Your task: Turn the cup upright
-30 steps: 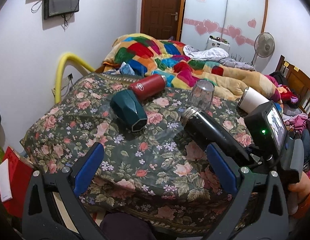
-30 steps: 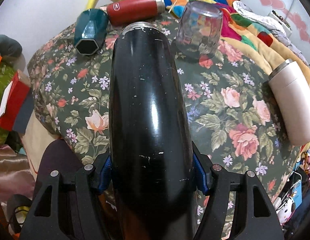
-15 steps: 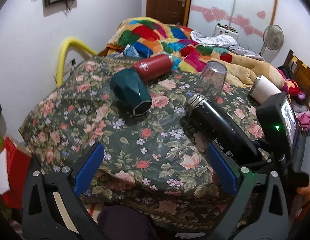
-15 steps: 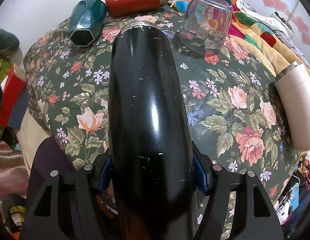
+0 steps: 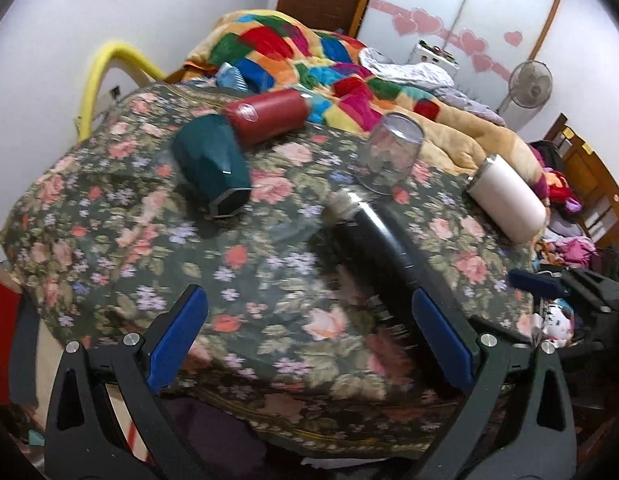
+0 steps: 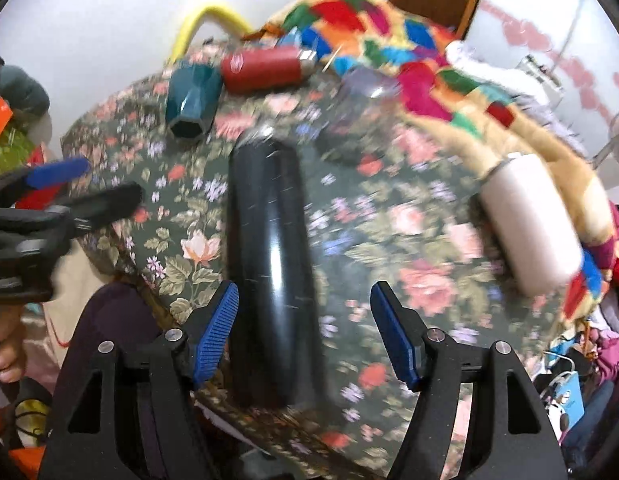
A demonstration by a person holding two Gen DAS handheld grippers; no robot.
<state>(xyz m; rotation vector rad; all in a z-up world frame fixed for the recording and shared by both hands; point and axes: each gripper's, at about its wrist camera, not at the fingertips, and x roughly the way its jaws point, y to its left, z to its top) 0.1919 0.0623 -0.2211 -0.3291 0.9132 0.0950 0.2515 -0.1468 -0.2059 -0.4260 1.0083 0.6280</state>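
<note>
A black flask (image 6: pixel 271 276) lies on its side on the floral cloth (image 6: pixel 393 248), steel mouth pointing away; it also shows in the left wrist view (image 5: pixel 379 240). My right gripper (image 6: pixel 305 332) is open, its blue pads either side of the flask's near end and apart from it. My left gripper (image 5: pixel 309 344) is open and empty over the table's near edge, left of the flask. A teal faceted cup (image 5: pixel 211 168), a red flask (image 5: pixel 265 114) and a white tumbler (image 5: pixel 505 200) lie on their sides. A clear glass (image 5: pixel 391 152) stands upside down.
A colourful quilt (image 5: pixel 309 56) is heaped on the bed behind the table. A yellow tube (image 5: pixel 95 76) arches at the far left. A fan (image 5: pixel 527 88) stands at the back right. Red items (image 5: pixel 1 320) sit below the left edge.
My right gripper has opened and let go of the black flask, which now lies on the cloth. The right gripper has drawn back; the views are motion-blurred.
</note>
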